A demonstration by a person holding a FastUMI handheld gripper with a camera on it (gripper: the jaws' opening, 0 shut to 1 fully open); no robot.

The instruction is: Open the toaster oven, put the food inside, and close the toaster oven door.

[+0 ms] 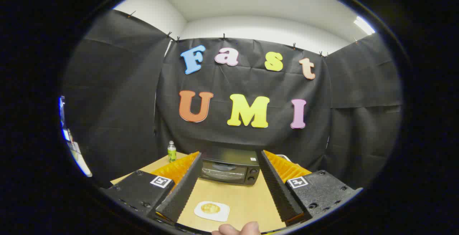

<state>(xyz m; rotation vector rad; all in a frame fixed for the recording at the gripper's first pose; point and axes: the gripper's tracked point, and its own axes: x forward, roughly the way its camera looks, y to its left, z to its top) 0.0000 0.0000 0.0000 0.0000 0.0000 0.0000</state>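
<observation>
The two-finger gripper (229, 156), with black ribbed pads and orange sides, stands wide open and holds nothing. Straight ahead at twelve o'clock, beyond the fingertips, sits the small black toaster oven (229, 169) with its glass door closed on the light wooden table (247, 202). Between the fingers and nearer, at about six o'clock, lies the food: a round golden piece, perhaps a toast or pancake, on a white square plate (211, 210). A small green-labelled bottle (171, 151) stands at ten o'clock, well apart from the oven.

The door comes first. The handle likely runs along the door's top edge, though it is too small to tell. Approach level, centred on the door, close on the handle squarely, then pull out and down in an arc, clear of the plate below.
</observation>
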